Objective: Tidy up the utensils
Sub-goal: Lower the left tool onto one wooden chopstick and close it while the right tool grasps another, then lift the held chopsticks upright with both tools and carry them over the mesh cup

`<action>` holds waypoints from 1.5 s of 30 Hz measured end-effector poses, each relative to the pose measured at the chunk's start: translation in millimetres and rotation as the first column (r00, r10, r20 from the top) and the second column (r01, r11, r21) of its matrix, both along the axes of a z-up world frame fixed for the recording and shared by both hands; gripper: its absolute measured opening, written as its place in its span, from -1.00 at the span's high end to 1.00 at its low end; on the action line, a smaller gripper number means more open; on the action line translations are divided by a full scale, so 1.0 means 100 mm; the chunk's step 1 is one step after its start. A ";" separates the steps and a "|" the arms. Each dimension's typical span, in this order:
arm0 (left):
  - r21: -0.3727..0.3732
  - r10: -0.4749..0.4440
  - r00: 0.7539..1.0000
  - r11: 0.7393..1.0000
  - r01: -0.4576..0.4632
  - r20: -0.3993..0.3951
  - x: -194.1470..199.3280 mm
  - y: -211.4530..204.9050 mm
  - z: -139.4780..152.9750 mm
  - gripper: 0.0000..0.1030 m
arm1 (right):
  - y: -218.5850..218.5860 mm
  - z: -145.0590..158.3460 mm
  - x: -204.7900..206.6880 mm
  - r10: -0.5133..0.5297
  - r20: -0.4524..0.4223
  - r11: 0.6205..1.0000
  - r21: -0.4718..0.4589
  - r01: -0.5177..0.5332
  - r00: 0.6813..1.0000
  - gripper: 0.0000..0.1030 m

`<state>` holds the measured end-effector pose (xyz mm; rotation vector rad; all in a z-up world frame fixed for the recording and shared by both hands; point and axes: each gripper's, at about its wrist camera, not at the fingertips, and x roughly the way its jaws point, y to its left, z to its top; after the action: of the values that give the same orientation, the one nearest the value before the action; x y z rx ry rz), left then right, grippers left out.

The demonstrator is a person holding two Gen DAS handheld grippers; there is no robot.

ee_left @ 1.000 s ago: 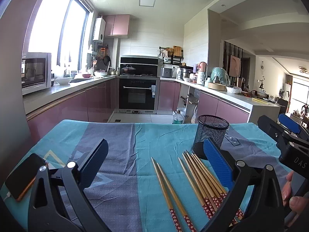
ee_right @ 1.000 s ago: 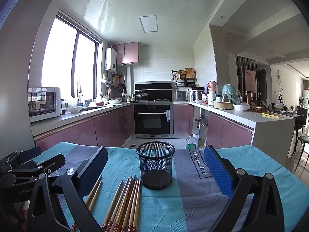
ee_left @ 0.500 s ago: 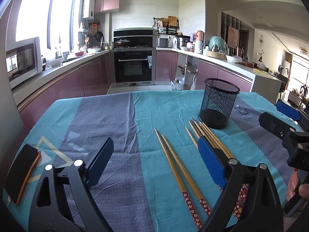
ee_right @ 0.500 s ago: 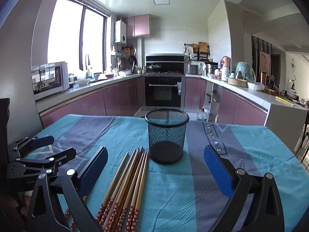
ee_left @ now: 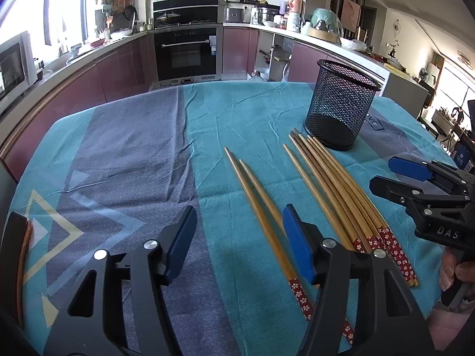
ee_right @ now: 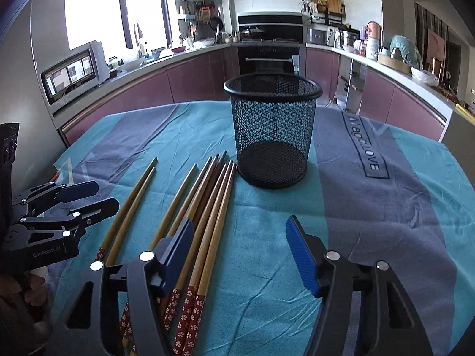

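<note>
a teal and grey tablecloth (ee_left: 124, 154) covers the table in front of me. a black mesh cup (ee_right: 272, 130) stands upright at twelve o'clock from my right gripper (ee_right: 239, 255). a bundle of chopsticks (ee_right: 204, 201) lies flat, its tips just beside the cup's base, and a separate pair (ee_left: 255, 204) lies at its nine o'clock. my left gripper (ee_left: 239, 246) hangs over that pair. both my jaws are half open and closing, gripping nothing.
</note>
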<state>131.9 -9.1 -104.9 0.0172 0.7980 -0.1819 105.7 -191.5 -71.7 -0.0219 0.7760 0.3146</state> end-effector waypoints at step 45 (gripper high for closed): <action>-0.126 -0.093 0.992 0.989 0.083 -0.082 0.31 -0.02 0.15 0.85 | -0.03 0.24 0.25 0.125 -0.054 0.989 0.091 -0.120 0.991 0.90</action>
<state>162.5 -10.8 -90.3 -0.0717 0.8728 -0.3169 130.8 -194.8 -47.9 0.0221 0.8207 0.4673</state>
